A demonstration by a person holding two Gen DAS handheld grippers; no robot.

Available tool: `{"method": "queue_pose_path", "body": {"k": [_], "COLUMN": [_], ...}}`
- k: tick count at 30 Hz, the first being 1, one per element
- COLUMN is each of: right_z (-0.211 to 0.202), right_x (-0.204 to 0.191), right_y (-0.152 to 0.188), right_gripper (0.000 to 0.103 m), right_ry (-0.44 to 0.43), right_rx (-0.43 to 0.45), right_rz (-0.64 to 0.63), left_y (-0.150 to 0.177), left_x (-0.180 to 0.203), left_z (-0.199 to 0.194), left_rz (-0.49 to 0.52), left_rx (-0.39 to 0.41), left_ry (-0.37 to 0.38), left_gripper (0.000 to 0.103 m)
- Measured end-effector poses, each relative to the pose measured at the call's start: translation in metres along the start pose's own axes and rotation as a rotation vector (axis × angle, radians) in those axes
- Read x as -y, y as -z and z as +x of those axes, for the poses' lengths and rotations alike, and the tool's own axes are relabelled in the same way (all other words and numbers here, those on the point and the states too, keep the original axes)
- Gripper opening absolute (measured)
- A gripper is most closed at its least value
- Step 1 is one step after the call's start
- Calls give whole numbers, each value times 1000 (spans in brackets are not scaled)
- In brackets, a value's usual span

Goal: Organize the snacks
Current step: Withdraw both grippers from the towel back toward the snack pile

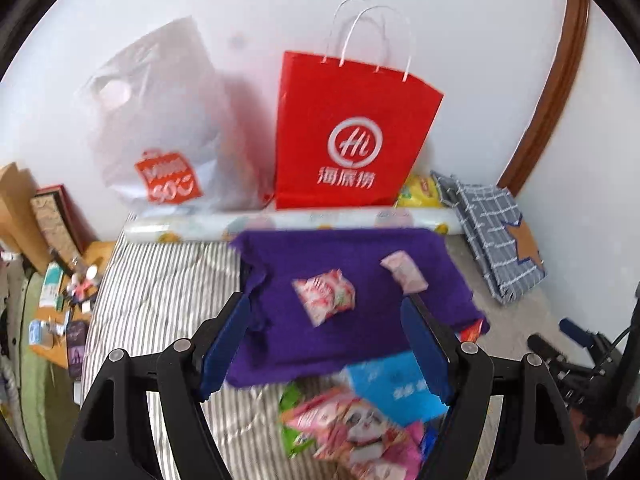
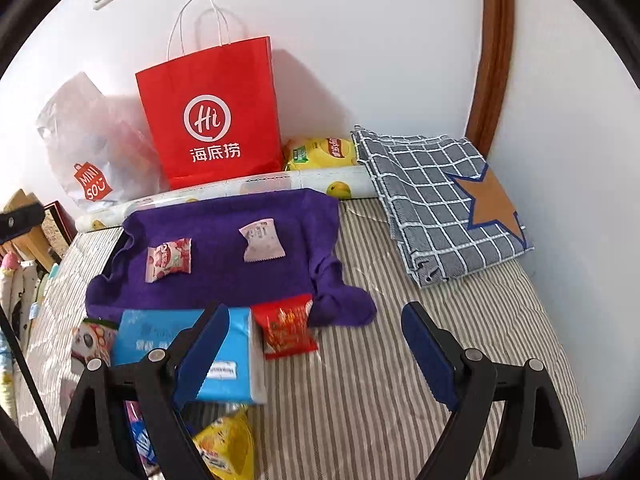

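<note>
A purple towel [image 1: 360,312] [image 2: 224,256] lies on the striped bed. On it sit a pink-and-white snack packet [image 1: 325,294] [image 2: 169,259] and a pale pink packet [image 1: 404,272] [image 2: 262,243]. A red snack packet [image 2: 289,326] lies at the towel's front edge. A blue pack [image 2: 192,344] [image 1: 394,380], a pink panda packet [image 1: 352,428] and a yellow packet [image 2: 228,444] lie nearer. My left gripper [image 1: 326,348] is open and empty above the towel's front. My right gripper [image 2: 314,354] is open and empty over the bed, right of the red packet.
A red paper bag [image 1: 348,136] [image 2: 212,120] and a white plastic bag [image 1: 160,128] [image 2: 84,152] stand against the wall. A rolled sheet [image 2: 280,184], a yellow chip bag [image 2: 320,154] and a folded checked cloth [image 2: 444,200] lie at the back right. Clutter fills the left bedside [image 1: 60,280].
</note>
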State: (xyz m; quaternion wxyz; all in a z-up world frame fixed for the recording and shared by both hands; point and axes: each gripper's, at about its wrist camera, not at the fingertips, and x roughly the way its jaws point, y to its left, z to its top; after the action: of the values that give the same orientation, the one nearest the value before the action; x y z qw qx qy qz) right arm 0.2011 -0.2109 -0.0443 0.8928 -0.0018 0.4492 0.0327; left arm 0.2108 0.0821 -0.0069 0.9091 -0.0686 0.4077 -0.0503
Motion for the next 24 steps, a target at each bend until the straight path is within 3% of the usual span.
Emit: {"method": "queue_pose_path", "body": {"k": [3, 7, 13, 24], "right_z": [2, 8, 15, 45], "right_x": [5, 7, -3, -5], "right_y": [15, 33, 53, 45], "right_gripper": [86, 73, 64, 50], "right_ry": [-19, -53, -74, -107], "right_rx": [-14, -35, -13, -23], "right_rz": [14, 22, -9, -9], "left_y": [26, 55, 91, 102], "left_x": [-11, -25, -39, -43], "left_z": [5, 13, 13, 5], "left_rz": [-19, -59, -80, -88], "left_rx": [-40, -76, -85, -72], "left_ry": [-8, -18, -34, -30], "left_gripper": [78, 78, 78, 78]}}
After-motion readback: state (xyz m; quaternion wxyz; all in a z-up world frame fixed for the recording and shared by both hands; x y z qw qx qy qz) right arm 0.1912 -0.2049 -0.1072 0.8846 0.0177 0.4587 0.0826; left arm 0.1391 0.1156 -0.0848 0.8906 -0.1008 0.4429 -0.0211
